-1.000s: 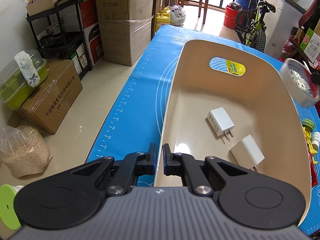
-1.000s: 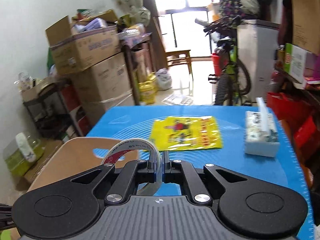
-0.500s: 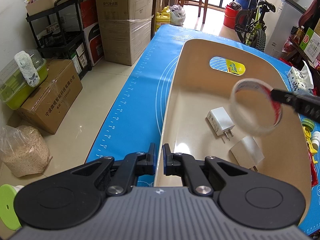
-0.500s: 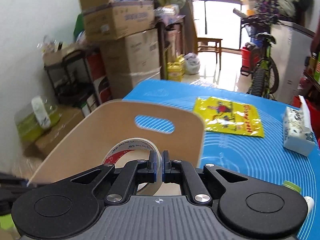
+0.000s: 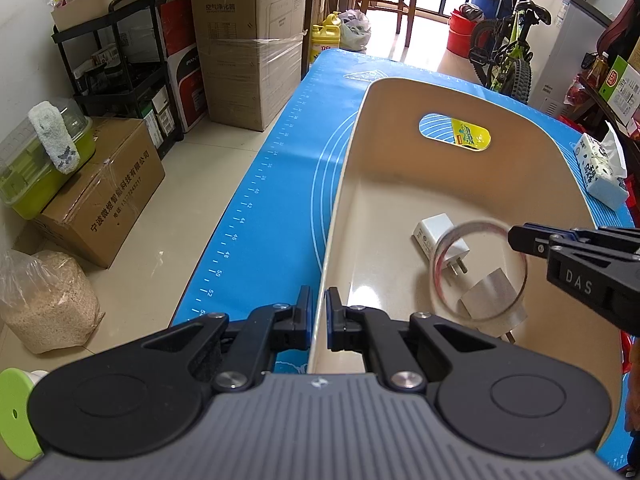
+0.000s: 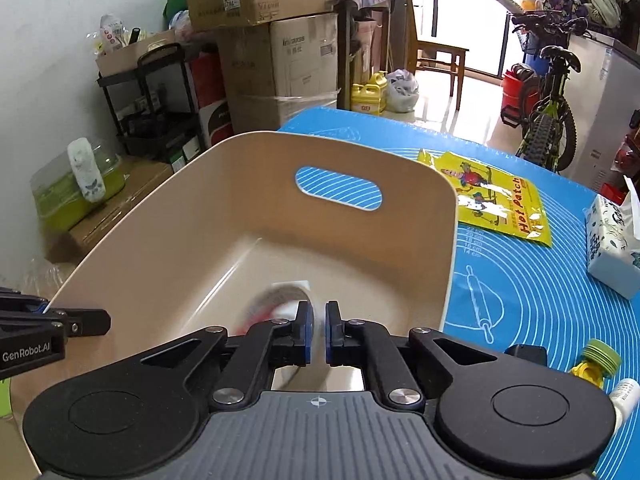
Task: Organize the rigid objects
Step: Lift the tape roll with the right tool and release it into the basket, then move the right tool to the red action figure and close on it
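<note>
A beige basket [image 5: 400,184] with a handle slot stands on the blue mat [image 5: 260,200]. My left gripper [image 5: 318,320] is shut on the basket's near rim, one pad on each side of the wall. Two white chargers [image 5: 430,232] lie on the basket floor. My right gripper [image 5: 514,238] reaches in from the right and hangs over them with a clear tape roll [image 5: 437,268] at its tip. In the right wrist view the tape roll [image 6: 276,300] is blurred just ahead of the right gripper [image 6: 319,334]. Its jaws are opening, and the roll's thin wall is still between the pads.
On the mat right of the basket lie a yellow packet [image 6: 496,200], a tissue pack [image 6: 612,240], a yellow-green toy [image 6: 596,360] and a white tube [image 6: 624,394]. Cardboard boxes [image 5: 248,48] and a black shelf stand on the floor to the left. A bicycle [image 5: 508,52] stands behind the table.
My right gripper has carried the tape roll from the right side of the table over the rim and down into the basket. The left gripper and basket have not moved.
</note>
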`<state>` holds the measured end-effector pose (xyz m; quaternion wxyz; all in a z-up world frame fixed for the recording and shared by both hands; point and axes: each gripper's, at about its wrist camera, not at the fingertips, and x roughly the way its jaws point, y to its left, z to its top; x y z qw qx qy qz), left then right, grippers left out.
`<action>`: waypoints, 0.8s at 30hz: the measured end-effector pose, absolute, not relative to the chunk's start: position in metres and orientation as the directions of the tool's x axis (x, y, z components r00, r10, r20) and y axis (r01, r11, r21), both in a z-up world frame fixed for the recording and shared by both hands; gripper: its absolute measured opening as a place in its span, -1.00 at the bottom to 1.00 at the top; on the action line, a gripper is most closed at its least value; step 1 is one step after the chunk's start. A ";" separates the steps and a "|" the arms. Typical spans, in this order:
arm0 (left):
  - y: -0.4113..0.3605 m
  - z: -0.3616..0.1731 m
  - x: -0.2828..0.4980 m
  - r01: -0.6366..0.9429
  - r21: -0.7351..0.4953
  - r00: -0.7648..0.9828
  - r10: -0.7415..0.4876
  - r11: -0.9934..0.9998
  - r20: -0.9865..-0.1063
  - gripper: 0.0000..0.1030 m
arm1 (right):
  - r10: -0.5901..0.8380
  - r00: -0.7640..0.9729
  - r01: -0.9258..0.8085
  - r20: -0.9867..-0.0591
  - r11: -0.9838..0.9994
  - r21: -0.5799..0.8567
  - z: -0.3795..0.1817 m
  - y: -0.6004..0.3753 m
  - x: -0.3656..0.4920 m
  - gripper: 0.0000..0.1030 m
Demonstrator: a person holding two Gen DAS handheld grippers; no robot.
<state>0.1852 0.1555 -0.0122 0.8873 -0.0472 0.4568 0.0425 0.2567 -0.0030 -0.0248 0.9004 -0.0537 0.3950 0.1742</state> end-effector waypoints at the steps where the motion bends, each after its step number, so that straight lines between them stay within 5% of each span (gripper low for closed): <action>1: 0.155 -0.012 0.185 -0.119 -0.045 0.579 0.032 0.992 -0.815 -0.84 | 0.274 0.625 -0.358 -0.731 0.933 0.043 -0.025 -0.003 0.257 -0.65; 4: 0.155 -0.012 0.185 -0.118 -0.046 0.579 0.032 0.992 -0.815 -0.85 | 0.299 0.619 -0.364 -0.726 0.929 0.071 -0.023 -0.005 0.257 -0.64; 6: 0.155 -0.012 0.185 -0.118 -0.045 0.578 0.032 0.992 -0.815 -0.85 | 0.326 0.621 -0.372 -0.713 0.923 0.098 -0.020 -0.009 0.255 -0.25; 12: 0.156 -0.012 0.185 -0.119 -0.045 0.579 0.032 0.992 -0.815 -0.84 | 0.342 0.661 -0.366 -0.668 0.924 0.111 -0.003 -0.031 0.246 0.18; 24: 0.158 -0.011 0.186 -0.121 -0.044 0.578 0.035 0.992 -0.815 -0.84 | 0.206 0.765 -0.190 -0.611 0.978 0.092 0.027 -0.126 0.235 0.49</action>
